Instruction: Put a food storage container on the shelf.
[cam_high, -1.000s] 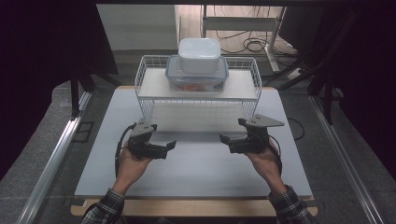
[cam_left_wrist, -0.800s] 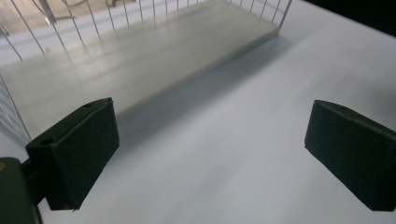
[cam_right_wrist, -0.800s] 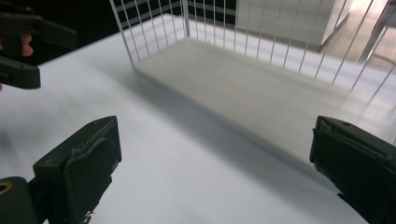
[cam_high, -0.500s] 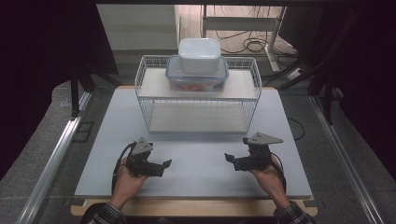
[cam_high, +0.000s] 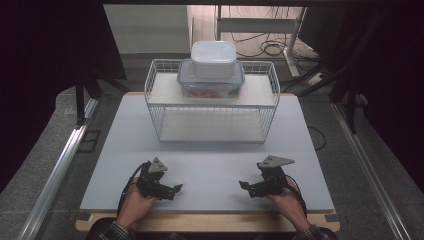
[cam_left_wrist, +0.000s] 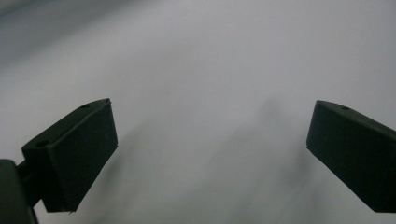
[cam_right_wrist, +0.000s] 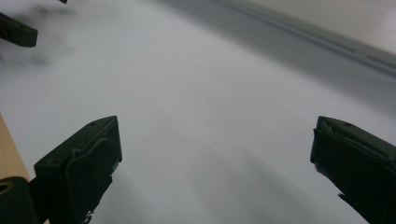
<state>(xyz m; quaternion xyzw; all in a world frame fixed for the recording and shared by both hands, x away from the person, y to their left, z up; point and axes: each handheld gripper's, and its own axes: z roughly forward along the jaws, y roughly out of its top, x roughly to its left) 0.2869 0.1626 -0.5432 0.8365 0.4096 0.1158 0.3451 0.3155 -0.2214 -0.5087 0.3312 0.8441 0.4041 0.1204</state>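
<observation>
Left gripper (cam_high: 172, 189) and right gripper (cam_high: 245, 186) rest low at the near edge of the surface (cam_high: 210, 155), jaws spread wide and empty, each pointing inward toward the other. Beyond them stands a wire rack (cam_high: 212, 107), long axis left-right. On its top shelf sits a clear box (cam_high: 210, 85), with a white box (cam_high: 213, 59) stacked on it. No writing is legible.
</observation>
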